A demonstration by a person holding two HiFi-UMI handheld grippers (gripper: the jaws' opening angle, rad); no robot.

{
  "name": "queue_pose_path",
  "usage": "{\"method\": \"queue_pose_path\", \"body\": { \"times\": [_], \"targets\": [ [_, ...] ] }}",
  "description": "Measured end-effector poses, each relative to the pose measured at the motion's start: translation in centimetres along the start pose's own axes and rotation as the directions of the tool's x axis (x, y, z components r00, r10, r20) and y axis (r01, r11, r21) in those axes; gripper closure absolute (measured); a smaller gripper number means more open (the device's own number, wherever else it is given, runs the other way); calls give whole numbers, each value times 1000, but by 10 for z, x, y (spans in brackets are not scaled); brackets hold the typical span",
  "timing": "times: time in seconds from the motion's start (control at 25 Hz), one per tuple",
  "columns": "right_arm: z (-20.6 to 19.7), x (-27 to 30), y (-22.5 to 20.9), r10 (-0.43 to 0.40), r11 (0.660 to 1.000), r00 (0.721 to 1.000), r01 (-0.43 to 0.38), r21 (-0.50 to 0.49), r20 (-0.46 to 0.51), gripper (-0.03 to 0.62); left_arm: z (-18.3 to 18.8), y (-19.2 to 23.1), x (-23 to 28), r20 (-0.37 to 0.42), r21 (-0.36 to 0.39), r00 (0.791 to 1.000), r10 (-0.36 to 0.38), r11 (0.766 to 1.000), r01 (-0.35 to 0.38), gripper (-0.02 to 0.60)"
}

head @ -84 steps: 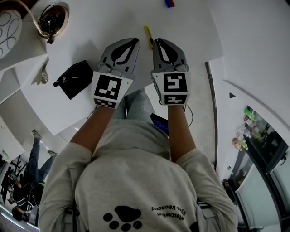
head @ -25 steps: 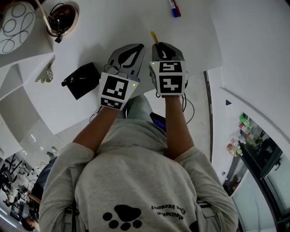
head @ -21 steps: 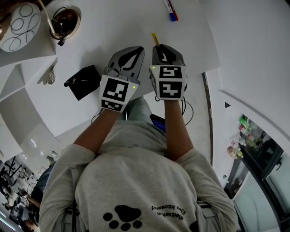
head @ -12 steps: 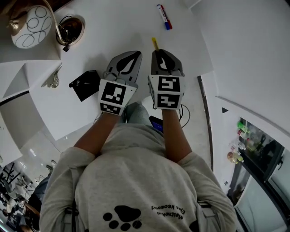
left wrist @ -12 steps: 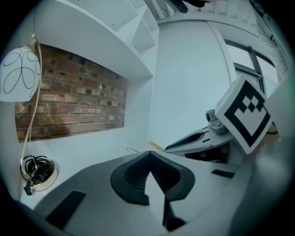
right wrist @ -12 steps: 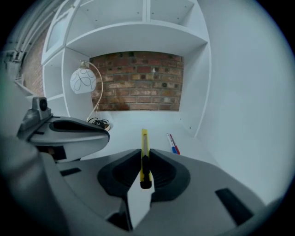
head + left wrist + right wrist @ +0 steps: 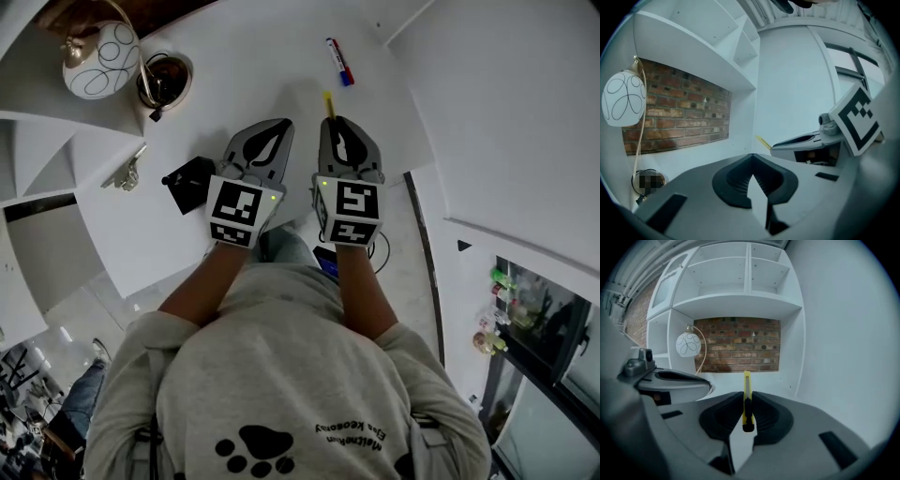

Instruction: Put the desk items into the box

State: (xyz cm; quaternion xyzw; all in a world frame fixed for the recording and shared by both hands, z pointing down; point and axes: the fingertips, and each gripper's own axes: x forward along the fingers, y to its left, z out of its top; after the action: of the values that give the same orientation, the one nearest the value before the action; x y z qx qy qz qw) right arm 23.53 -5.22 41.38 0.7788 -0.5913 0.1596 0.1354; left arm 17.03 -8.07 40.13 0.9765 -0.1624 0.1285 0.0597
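Right tool (image 7: 334, 120) pinches the yellow cutter (image 7: 747, 380) pointing far; the black case (image 7: 192, 180) lies left, beyond the pressed-together left tool (image 7: 278, 125).

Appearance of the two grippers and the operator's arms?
Left gripper and right gripper: grey moulded shells, dark ribbed jaw pads. Each carries a white cube with black square markers and a small green light. Light grey sweatshirt sleeves, pushed up.

Ahead of the left gripper (image 7: 279, 125) and the right gripper (image 7: 334, 120), whose yellow utility knife (image 7: 746, 397) juts forward, the white desk (image 7: 262, 56) lies bare up to a marker (image 7: 337, 61). Leftward a black object (image 7: 190, 182), a globe lamp (image 7: 99, 60) and shelves (image 7: 37, 141) block the way; a white wall (image 7: 506, 112) closes the right.
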Motion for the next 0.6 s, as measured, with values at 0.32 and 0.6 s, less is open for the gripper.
{"method": "queue_pose_path", "body": {
  "times": [0.32, 0.6],
  "targets": [
    [31, -23, 13, -4, 1000, 991, 5, -5, 136, 528, 26, 3, -23, 50, 15, 999, 16, 1000, -17, 574],
    [51, -39, 23, 9, 1000, 973, -5, -19, 230, 528, 42, 2, -39, 87, 16, 996, 30, 999, -31, 574]
  ]
}}
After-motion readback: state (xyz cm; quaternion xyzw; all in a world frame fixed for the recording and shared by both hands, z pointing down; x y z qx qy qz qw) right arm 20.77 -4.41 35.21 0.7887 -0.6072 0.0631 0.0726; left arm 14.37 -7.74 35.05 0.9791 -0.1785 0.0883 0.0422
